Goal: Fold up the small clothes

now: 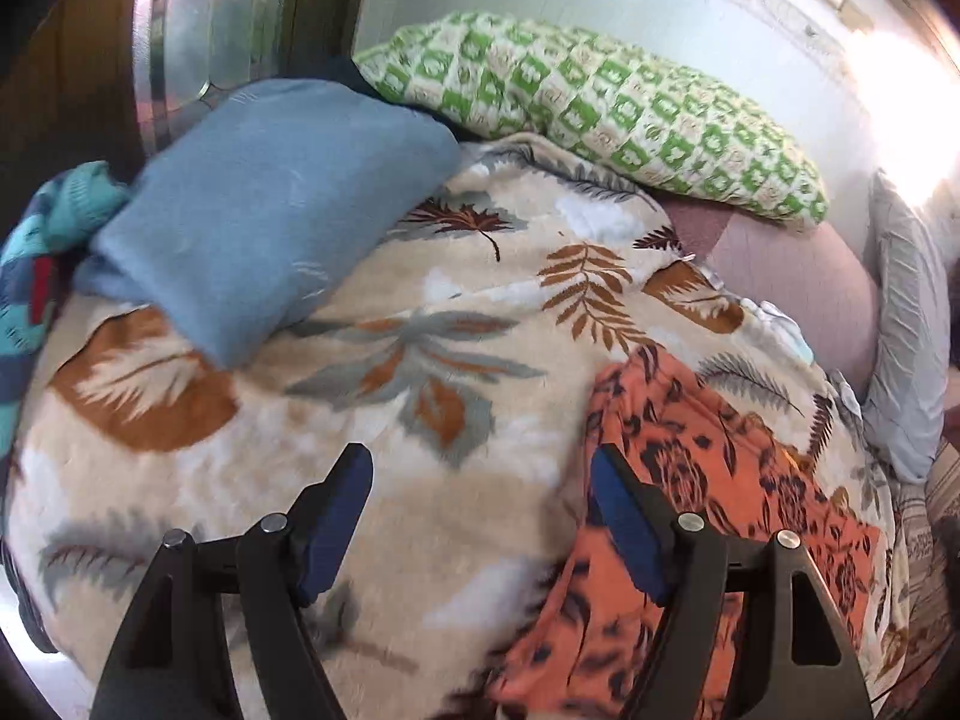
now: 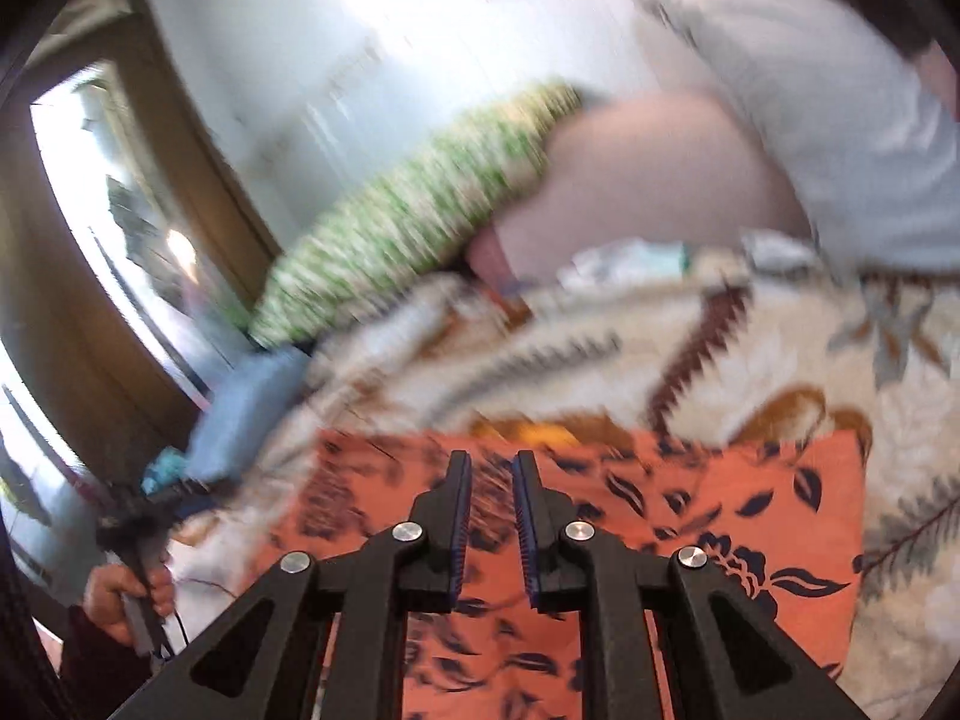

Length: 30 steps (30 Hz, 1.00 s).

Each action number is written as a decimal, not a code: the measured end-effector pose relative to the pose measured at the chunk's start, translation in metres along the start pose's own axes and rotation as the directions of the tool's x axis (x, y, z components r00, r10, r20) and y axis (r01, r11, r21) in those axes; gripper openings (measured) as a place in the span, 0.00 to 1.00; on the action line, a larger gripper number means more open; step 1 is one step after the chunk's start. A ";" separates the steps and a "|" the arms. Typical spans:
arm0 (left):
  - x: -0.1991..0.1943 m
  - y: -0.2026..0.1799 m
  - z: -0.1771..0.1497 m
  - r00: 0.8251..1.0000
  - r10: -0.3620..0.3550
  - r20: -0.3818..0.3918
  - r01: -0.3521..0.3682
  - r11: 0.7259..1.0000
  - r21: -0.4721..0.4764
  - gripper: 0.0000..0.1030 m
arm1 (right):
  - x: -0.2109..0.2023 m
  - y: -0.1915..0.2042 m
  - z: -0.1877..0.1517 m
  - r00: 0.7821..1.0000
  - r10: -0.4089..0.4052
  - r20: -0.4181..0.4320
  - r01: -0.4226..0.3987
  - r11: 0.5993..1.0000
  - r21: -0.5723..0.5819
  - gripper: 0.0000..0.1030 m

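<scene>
Hovering over orange floral garment (image 2: pixel 690 510): right claw (image 2: pixel 491 468) narrow, empty; left claw (image 1: pixel 480 480) wide beside it

A blue pillow (image 1: pixel 264 210) and green-checked pillow (image 1: pixel 600 114) rest on a leaf-print blanket (image 1: pixel 420 372).

Setting: you are in a home bedroom. Evidence: bed under a cream leaf-print fleece blanket (image 1: pixel 372 324); green-and-white checked pillow (image 1: pixel 594 114), blue pillow (image 1: pixel 270 204) and pink pillow (image 1: pixel 798 282) at its head; wood-framed window (image 2: pixel 114 228) beside it.
</scene>
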<state>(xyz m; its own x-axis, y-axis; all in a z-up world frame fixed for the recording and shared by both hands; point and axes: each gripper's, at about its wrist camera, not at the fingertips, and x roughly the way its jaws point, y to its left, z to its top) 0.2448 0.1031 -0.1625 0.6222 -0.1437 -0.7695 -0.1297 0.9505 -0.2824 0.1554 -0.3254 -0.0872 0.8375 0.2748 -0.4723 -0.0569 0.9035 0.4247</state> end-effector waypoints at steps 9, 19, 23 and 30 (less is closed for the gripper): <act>-0.003 -0.018 -0.074 0.991 0.014 -0.131 -0.007 0.999 0.052 0.83 | -0.082 0.015 -0.054 0.991 0.084 0.108 -0.094 0.991 0.091 0.93; 0.031 -0.033 -0.087 0.973 -0.116 -0.200 0.124 0.992 0.028 0.83 | -0.002 -0.047 -0.083 0.960 -0.120 -0.254 0.167 0.970 0.175 0.30; 0.037 -0.048 -0.093 0.977 -0.061 -0.203 0.084 0.991 0.106 0.80 | 0.010 -0.055 -0.088 0.946 -0.127 -0.299 0.187 0.965 0.182 0.25; 0.041 -0.052 -0.089 0.974 -0.098 -0.206 0.120 0.988 0.099 0.28 | 0.000 -0.047 -0.074 0.964 -0.108 -0.242 0.150 0.975 0.162 0.25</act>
<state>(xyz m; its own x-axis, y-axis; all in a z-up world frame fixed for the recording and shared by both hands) 0.2083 0.0238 -0.2299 0.4599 -0.2898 -0.8394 0.0232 0.9488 -0.3149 0.1182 -0.3433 -0.1644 0.6821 0.2468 -0.6883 0.1584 0.8691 0.4687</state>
